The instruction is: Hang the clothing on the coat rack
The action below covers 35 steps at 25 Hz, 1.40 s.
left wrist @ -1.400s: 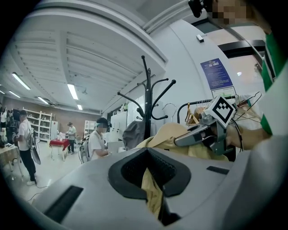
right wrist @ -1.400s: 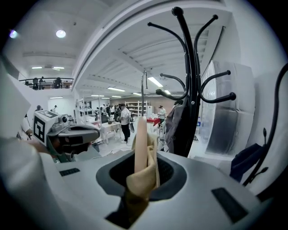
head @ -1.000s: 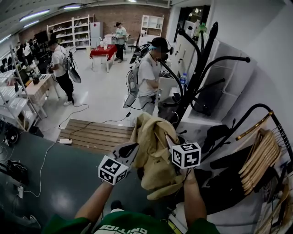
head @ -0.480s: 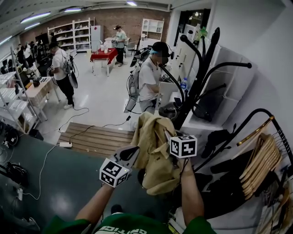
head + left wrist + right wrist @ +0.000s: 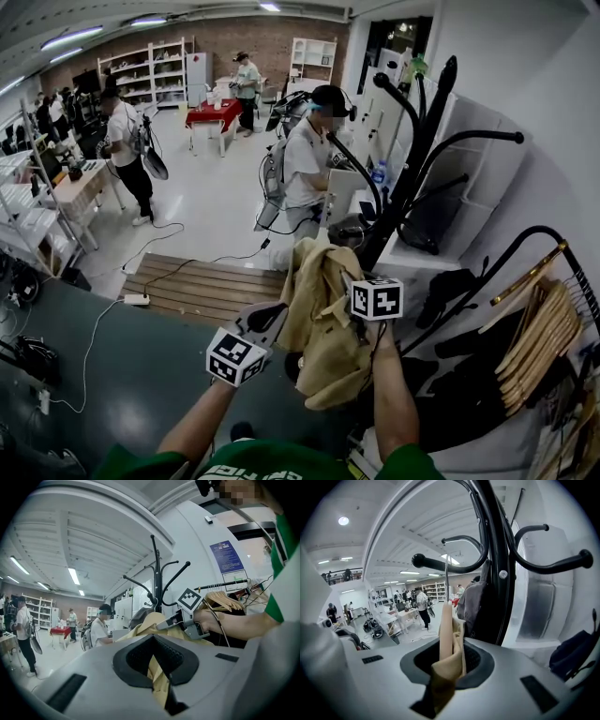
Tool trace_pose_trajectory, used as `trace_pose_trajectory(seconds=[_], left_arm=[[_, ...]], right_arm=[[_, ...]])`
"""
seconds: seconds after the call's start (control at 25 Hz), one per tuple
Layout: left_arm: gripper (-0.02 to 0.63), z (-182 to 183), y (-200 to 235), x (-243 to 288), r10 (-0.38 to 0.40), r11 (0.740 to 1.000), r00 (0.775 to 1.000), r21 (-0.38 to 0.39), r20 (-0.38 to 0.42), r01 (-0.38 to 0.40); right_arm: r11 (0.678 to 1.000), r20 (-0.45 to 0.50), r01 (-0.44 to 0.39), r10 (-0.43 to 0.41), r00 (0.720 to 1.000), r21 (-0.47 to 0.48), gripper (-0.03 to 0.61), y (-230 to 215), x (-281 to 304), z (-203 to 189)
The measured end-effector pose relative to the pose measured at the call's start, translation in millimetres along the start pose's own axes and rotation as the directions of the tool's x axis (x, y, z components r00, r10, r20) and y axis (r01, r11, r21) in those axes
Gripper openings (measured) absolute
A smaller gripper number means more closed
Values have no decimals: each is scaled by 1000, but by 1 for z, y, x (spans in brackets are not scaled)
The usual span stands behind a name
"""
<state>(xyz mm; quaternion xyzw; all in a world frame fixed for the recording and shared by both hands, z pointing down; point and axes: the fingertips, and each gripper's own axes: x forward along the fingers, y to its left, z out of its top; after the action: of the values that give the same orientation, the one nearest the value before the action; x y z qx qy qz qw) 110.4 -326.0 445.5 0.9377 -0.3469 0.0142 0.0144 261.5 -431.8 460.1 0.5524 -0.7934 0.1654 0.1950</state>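
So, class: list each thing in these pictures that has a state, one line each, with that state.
Jacket: bunched, held up, not yet on a hook.
Left gripper: shut on jacket.
Right gripper: shut on jacket.
Rack: upright, top hooks bare.
Hangers: hanging, bunched together.
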Motion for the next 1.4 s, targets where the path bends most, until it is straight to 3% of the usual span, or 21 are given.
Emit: trace_pose_trajectory(seconds=[0.24, 0.76, 1.4], left_arm=[[5, -3, 3, 3, -6, 1000, 1000, -6, -9, 6], [5, -12, 7, 9, -15, 1000, 1000, -19, -24, 15], [5, -18, 14, 1, -19, 999, 1000, -42, -11, 18]], right_arm=[[1000, -15, 13, -13, 1000, 14, 64, -6, 8, -8], [999, 51, 32, -32, 998, -11, 66, -11, 16, -7], [985, 85, 155, -148, 985, -82, 67, -18, 18, -8]])
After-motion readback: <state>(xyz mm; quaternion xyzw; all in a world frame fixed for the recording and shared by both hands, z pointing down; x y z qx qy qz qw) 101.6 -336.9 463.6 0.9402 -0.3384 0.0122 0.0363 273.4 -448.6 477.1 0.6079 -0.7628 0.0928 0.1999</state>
